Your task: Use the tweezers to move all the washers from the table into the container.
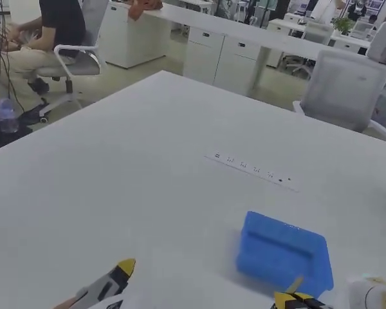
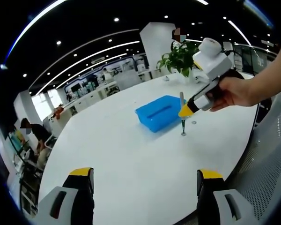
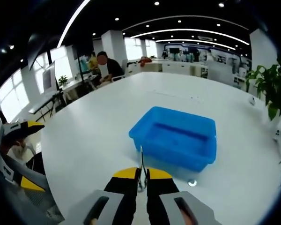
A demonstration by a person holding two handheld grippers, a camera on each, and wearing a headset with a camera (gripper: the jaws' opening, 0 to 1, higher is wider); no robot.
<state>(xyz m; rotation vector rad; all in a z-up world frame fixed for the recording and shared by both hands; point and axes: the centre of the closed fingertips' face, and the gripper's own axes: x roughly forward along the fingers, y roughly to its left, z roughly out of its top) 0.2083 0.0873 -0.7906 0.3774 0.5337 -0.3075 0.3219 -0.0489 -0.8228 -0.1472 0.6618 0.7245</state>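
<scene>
Right gripper: jaws clenched on the tweezers, which point tips-down at the table, probably to pinch flat pieces off it. One washer lies on the table just right of these jaws, close to the near wall of the blue container. The container sits straight ahead of the jaws, so the carry looks short. Left gripper: jaws released, spread wide, grasping nothing. It sits well back, likely to leave room.

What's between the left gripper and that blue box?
Just bare table from left gripper to blue box, in the left gripper view; a washer lies aside, by the tweezers.
</scene>
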